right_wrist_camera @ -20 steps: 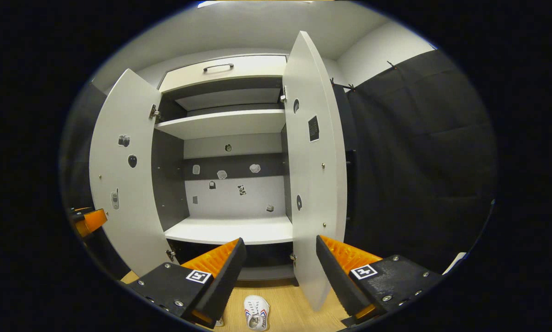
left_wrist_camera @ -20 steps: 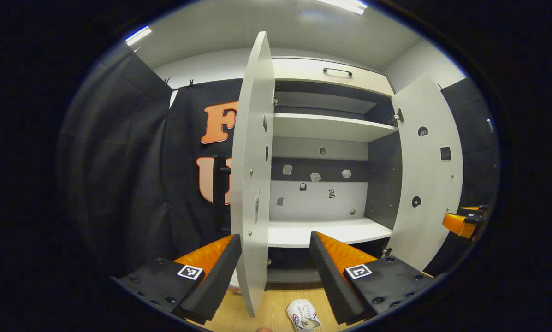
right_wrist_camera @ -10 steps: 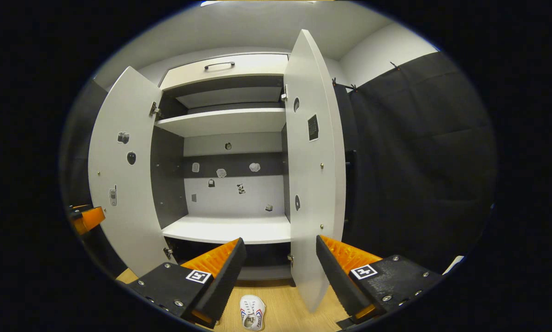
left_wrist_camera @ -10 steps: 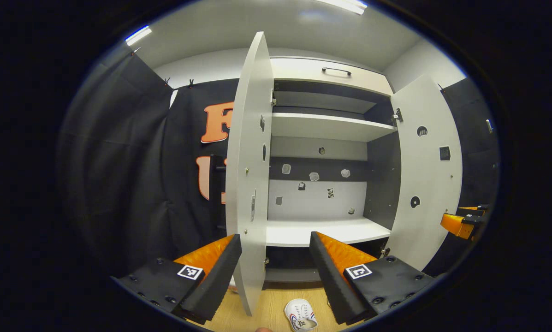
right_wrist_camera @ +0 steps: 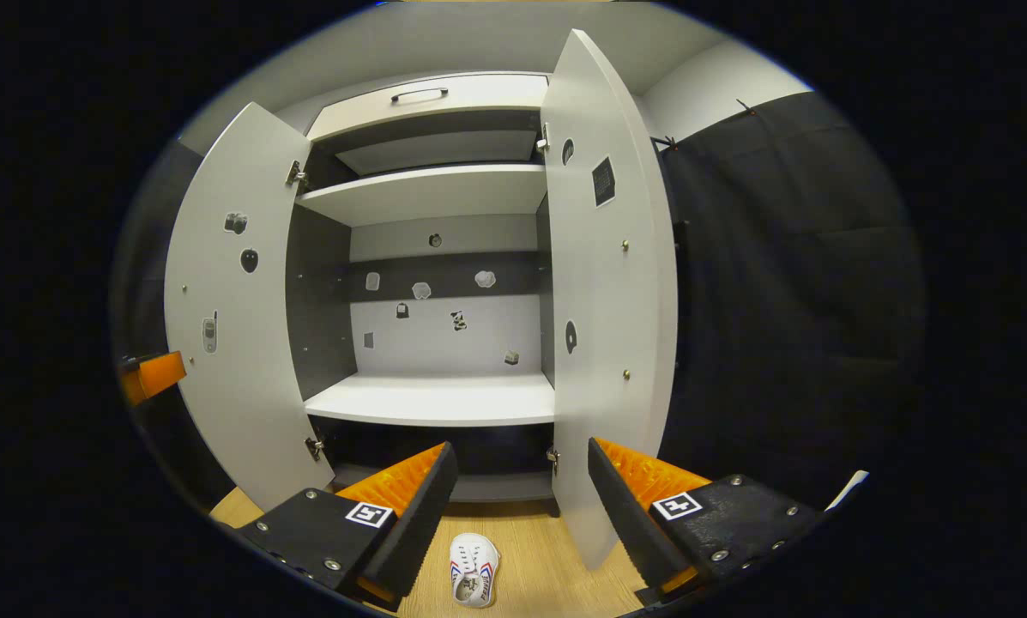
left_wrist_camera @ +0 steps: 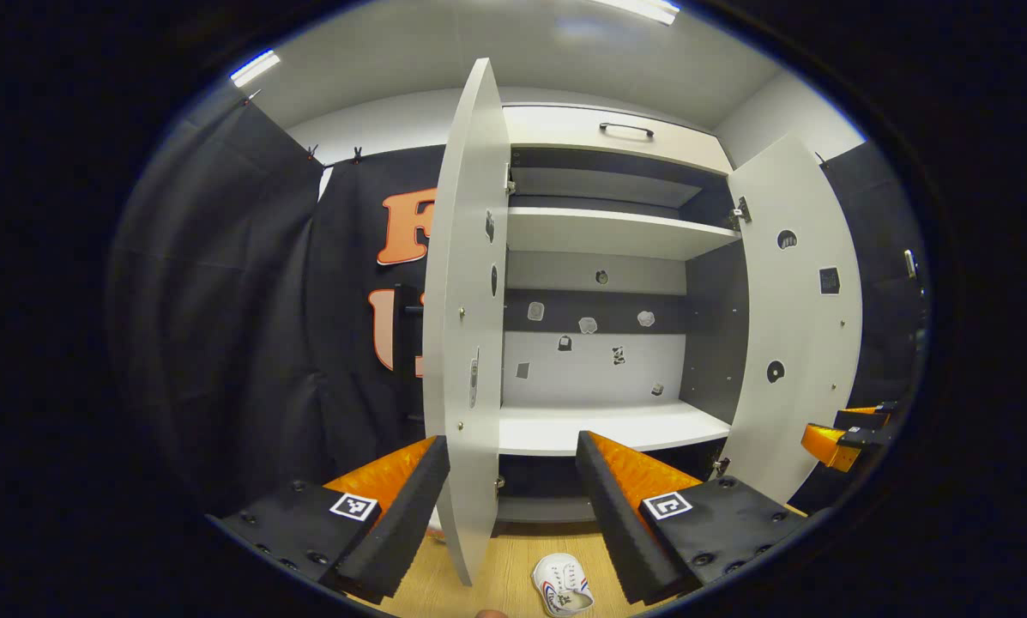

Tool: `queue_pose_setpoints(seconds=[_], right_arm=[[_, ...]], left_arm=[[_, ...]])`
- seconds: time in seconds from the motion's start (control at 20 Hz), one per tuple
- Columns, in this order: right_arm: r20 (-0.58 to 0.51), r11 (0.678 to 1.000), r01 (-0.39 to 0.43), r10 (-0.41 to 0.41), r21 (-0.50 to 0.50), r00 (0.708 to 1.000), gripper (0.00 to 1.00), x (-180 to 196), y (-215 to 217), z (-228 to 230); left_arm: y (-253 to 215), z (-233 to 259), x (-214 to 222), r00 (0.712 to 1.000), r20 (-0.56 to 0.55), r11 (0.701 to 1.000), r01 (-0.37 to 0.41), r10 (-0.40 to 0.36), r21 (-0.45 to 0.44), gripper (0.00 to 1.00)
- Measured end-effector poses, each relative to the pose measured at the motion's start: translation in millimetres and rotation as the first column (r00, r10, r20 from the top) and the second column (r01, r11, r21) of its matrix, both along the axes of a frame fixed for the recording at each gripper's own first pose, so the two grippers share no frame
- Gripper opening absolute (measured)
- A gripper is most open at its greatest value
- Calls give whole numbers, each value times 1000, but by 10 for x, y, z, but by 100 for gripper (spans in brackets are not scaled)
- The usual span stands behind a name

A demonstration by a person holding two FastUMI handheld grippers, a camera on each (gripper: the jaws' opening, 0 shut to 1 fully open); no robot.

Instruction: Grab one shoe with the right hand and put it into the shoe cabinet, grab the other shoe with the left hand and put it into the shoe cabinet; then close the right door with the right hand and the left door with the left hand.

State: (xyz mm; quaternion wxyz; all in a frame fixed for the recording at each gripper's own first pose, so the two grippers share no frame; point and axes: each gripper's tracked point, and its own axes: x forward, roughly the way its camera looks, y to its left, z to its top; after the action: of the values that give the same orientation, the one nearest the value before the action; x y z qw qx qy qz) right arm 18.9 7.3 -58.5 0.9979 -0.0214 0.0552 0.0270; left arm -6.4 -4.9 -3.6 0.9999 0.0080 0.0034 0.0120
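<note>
White shoe [right_wrist_camera: 474, 580]: 1 on floor; 2 cabinet doors [right_wrist_camera: 609, 300] open.

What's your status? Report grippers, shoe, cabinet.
Left gripper open, empty. Right gripper open, empty. White shoe on floor, ungrabbed. Both cabinet doors open, shelf bare, nothing in the way.

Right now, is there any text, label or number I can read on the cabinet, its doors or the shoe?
Readable text: none.
Back-panel stickers: too small to read.
Door stickers: too small to read.
Marker squares: coded patterns, no words.
Shoe: print blurred.
</note>
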Motion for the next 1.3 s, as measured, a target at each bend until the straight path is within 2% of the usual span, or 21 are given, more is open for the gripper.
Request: queue_pose_setpoints(seconds=[0.15, 0.2, 0.25, 0.5, 0.55, 0.7, 0.85, 0.9, 0.95, 1.05, 1.1, 1.25, 1.3], right_arm=[[-59, 1000, -23, 22, -6, 998, 94, 43, 118, -365], [-84, 1000, -25, 25, -2, 996, 94, 58, 149, -499], [-114, 1000, -29, 29, 6, 993, 94, 73, 185, -631], [-253, 998, -57, 61, 25, 966, 94, 142, 364, -1358], [-286, 998, -60, 66, 31, 956, 95, 140, 390, -1525], [-376, 998, -57, 66, 35, 924, 95, 121, 415, -1995], [-446, 998, -57, 47, -10, 894, 95, 164, 377, -2475], [-475, 998, -59, 41, -23, 879, 95, 166, 360, -2639], [-500, 998, -60, 38, -27, 865, 95, 172, 359, -2793], [-546, 999, -46, 22, -29, 837, 94, 184, 342, -3061], [-559, 999, -39, 14, -33, 829, 94, 220, 318, -3172], [-612, 999, -26, -4, -40, 791, 91, 252, 278, -3498], [-625, 999, -24, -10, -46, 781, 88, 279, 249, -3573]], left_arm=[[34, -17, -7, 1000, -4, 1000, -7, 7, -4, 94], [44, -17, -11, 1000, -5, 1000, -8, 8, -5, 99], [63, -29, -20, 1000, -6, 1000, -10, 10, -5, 94], [182, -86, -48, 999, -17, 1000, -27, 27, 1, 96], [204, -91, -65, 999, -20, 999, -32, 32, 1, 94], [310, -100, -99, 999, -21, 999, -50, 50, 8, 96], [406, -108, -146, 997, -25, 998, -69, 69, 15, 96], [442, -109, -157, 997, -26, 997, -75, 75, 16, 94], [457, -113, -172, 996, -27, 997, -80, 80, 18, 96], [509, -115, -200, 995, -29, 995, -95, 95, 30, 94], [542, -124, -211, 994, -30, 994, -105, 107, 40, 99], [575, -121, -234, 993, -27, 992, -115, 116, 48, 96], [583, -128, -238, 993, -28, 992, -115, 117, 45, 96]])
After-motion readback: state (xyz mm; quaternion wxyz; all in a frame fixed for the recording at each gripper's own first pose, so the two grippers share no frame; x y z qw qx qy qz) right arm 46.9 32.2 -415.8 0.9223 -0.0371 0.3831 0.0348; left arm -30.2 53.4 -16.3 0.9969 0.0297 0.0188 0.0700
